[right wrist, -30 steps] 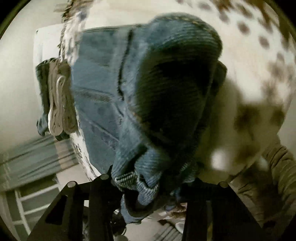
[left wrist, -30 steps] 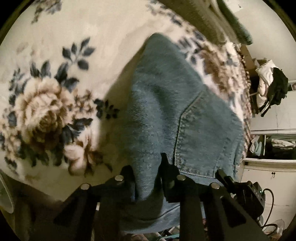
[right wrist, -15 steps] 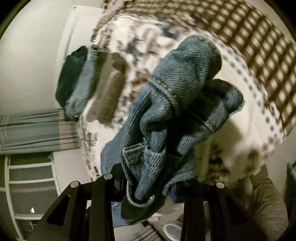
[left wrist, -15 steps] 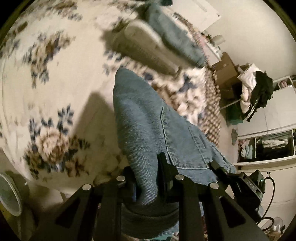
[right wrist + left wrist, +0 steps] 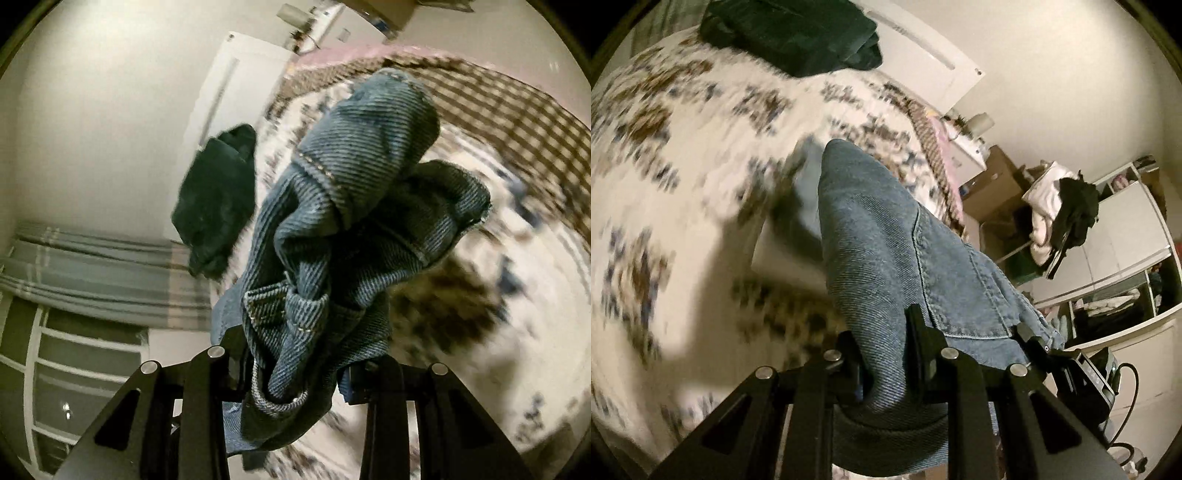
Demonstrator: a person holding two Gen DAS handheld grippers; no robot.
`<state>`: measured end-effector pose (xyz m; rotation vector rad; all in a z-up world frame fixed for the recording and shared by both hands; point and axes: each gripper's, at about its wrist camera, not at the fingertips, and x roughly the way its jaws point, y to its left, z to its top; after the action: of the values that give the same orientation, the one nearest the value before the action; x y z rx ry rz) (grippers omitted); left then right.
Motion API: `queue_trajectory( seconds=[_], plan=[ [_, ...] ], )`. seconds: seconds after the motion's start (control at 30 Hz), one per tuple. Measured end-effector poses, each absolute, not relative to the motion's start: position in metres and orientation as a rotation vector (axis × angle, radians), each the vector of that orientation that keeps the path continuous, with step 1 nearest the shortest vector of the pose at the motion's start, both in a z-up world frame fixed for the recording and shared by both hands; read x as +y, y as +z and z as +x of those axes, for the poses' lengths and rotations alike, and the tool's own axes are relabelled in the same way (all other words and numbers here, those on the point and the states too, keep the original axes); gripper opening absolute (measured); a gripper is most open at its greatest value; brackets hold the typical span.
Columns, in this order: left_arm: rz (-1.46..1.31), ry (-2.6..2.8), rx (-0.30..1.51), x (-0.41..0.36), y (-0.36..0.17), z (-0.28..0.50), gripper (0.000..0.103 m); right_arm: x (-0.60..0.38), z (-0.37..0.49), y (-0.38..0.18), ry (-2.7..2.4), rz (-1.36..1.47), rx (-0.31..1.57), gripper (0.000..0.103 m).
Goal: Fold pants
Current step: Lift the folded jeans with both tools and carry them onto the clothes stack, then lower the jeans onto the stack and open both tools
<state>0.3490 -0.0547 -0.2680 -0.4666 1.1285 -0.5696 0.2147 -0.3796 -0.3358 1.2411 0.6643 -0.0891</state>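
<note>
Blue denim pants point(image 5: 894, 266) hang lifted above a floral bed cover point(image 5: 683, 155). My left gripper point(image 5: 882, 354) is shut on a fold of the denim beside a back pocket. In the right wrist view my right gripper point(image 5: 299, 373) is shut on a bunched, crumpled part of the same pants point(image 5: 354, 229), with hems and seams showing. The bed point(image 5: 498, 295) lies blurred below both grippers.
A dark green folded garment point(image 5: 790, 33) lies at the far end of the bed, also in the right wrist view point(image 5: 218, 199). A checked blanket point(image 5: 498, 107) covers one end. Shelves and a clothes pile point(image 5: 1067, 214) stand beside the bed. A white door point(image 5: 236, 85) is behind.
Both grippers have risen with the pants, away from the bed. The views swung so the room, door and dark garment came into sight.
</note>
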Motion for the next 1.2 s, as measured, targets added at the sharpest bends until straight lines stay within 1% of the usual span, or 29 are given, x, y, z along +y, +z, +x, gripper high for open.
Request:
queue_trajectory(
  seconds=[0.07,0.17,0.27,0.33,0.4,0.5,0.57,0.67,0.73,0.8,0.83,0.9,0.93,0.97,1.0,1.03,1.1,1.13,1.2],
  plan=[
    [-0.455,-0.590,1.118,-0.058,-0.265,0.389,0.016,-0.382,0.257,-0.333,-0.090,1.234,0.632,0.037],
    [-0.420,-0.611,1.114,-0.064,-0.275,0.448,0.016,-0.382,0.313,-0.347,-0.091,1.224,0.607,0.037],
    [-0.378,-0.614,1.151,-0.066,-0.314,0.492,0.016,-0.380,0.352,-0.382,-0.109,1.237,0.619,0.036],
    [-0.364,-0.605,1.199,-0.066,-0.345,0.507,0.017,-0.378,0.370,-0.417,-0.130,1.252,0.660,0.036],
    [-0.376,-0.594,1.280,-0.057,-0.388,0.516,0.017,-0.373,0.381,-0.455,-0.146,1.265,0.725,0.037],
    [-0.434,-0.585,1.332,-0.038,-0.428,0.517,0.017,-0.365,0.390,-0.490,-0.149,1.229,0.815,0.037],
    [-0.465,-0.586,1.338,-0.029,-0.437,0.514,0.018,-0.359,0.394,-0.501,-0.141,1.188,0.848,0.038],
    [-0.425,-0.581,1.326,-0.030,-0.434,0.510,0.023,-0.360,0.401,-0.505,-0.145,1.182,0.880,0.043],
    [-0.361,-0.564,1.326,-0.035,-0.424,0.507,0.028,-0.363,0.408,-0.499,-0.150,1.157,0.921,0.048],
    [-0.266,-0.528,1.313,-0.044,-0.411,0.500,0.033,-0.362,0.414,-0.492,-0.161,1.088,0.985,0.058],
    [-0.208,-0.508,1.300,-0.049,-0.403,0.495,0.035,-0.356,0.413,-0.488,-0.167,1.047,1.010,0.062],
    [-0.128,-0.489,1.272,-0.056,-0.391,0.488,0.040,-0.349,0.415,-0.475,-0.180,0.963,1.058,0.076],
    [-0.103,-0.479,1.259,-0.060,-0.385,0.483,0.043,-0.348,0.415,-0.470,-0.181,0.931,1.073,0.078],
    [-0.082,-0.467,1.243,-0.062,-0.379,0.479,0.052,-0.348,0.417,-0.462,-0.189,0.890,1.090,0.081],
    [-0.064,-0.458,1.228,-0.064,-0.375,0.476,0.061,-0.346,0.416,-0.453,-0.199,0.843,1.104,0.081],
    [-0.042,-0.443,1.209,-0.066,-0.368,0.471,0.065,-0.346,0.413,-0.447,-0.205,0.812,1.116,0.081],
    [-0.006,-0.416,1.176,-0.068,-0.359,0.465,0.074,-0.344,0.411,-0.429,-0.235,0.737,1.121,0.088],
    [0.009,-0.399,1.163,-0.068,-0.354,0.462,0.077,-0.341,0.408,-0.416,-0.247,0.695,1.116,0.088],
    [0.041,-0.371,1.138,-0.068,-0.342,0.457,0.085,-0.336,0.399,-0.394,-0.283,0.602,1.107,0.089]
  ],
)
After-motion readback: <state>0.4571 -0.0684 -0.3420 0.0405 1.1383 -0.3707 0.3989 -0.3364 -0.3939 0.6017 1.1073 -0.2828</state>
